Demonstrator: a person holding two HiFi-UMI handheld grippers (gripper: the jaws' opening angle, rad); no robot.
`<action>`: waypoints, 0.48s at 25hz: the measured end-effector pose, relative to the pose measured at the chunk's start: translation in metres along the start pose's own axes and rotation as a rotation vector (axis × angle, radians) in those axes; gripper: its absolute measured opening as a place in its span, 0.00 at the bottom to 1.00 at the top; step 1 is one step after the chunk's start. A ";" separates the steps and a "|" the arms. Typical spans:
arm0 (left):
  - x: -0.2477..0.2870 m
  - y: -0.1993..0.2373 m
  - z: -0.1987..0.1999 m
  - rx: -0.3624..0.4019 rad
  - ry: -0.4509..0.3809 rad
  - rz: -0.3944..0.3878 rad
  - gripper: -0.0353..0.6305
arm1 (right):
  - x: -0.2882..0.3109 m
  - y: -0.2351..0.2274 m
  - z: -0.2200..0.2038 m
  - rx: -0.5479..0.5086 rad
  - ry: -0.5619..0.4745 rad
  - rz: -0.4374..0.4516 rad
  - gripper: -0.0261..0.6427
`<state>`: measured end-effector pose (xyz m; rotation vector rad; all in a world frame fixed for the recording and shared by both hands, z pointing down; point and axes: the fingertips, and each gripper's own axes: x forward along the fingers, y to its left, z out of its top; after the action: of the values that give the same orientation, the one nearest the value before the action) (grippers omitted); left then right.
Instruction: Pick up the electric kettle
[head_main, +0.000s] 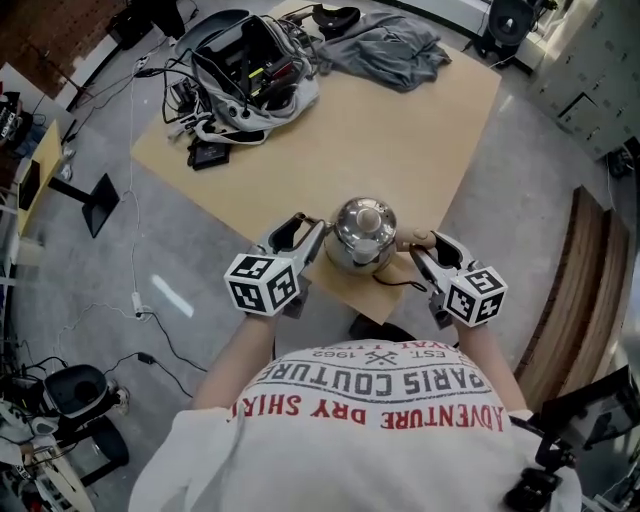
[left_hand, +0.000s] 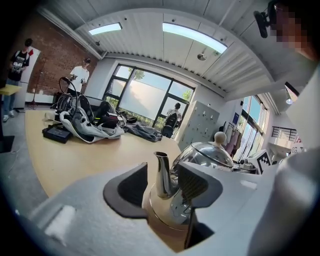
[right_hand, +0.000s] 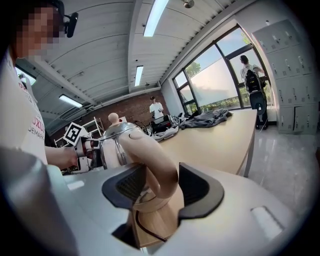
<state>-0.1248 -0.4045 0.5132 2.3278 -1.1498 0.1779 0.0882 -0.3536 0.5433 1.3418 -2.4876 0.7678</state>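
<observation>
The left gripper (left_hand: 162, 187) stands wide. The spout (left_hand: 161, 172) of the kettle (left_hand: 206, 156) rises between its pads, and neither pad presses on it as far as I can see. The right gripper (right_hand: 162, 187) is just as wide. The kettle's cream handle (right_hand: 150, 157) arches down through its gap, with clear space on the outer side.

So the two come at the kettle from opposite sides. I take it that the spread jaws are meant to slip round these narrow parts before they close. The round steel body would be too broad and slick to pinch.

From above, the kettle sits upright, lid on, on the near corner of the wooden table (head_main: 400, 140), just in front of the person. A thin dark cord (head_main: 400, 285) trails from under the handle side towards the table's edge. It may drag or catch when the kettle is lifted.

Nothing is gripped yet. The next move is to close on the handle, which looks the firmer hold, with the spout side only steadying. Far across the table lie an open bag (head_main: 250, 70) and a grey garment (head_main: 390, 45), well clear.
</observation>
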 end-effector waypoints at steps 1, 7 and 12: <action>0.002 -0.001 -0.001 -0.003 0.001 -0.008 0.35 | 0.002 0.000 0.000 0.004 -0.002 0.001 0.31; 0.008 -0.004 -0.002 -0.003 0.004 -0.041 0.31 | 0.008 -0.001 0.000 0.019 -0.014 0.006 0.31; 0.006 0.002 -0.005 0.003 0.007 -0.016 0.21 | 0.010 -0.002 -0.002 0.033 -0.013 0.012 0.31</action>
<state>-0.1218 -0.4072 0.5198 2.3371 -1.1280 0.1817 0.0843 -0.3603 0.5496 1.3487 -2.5059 0.8079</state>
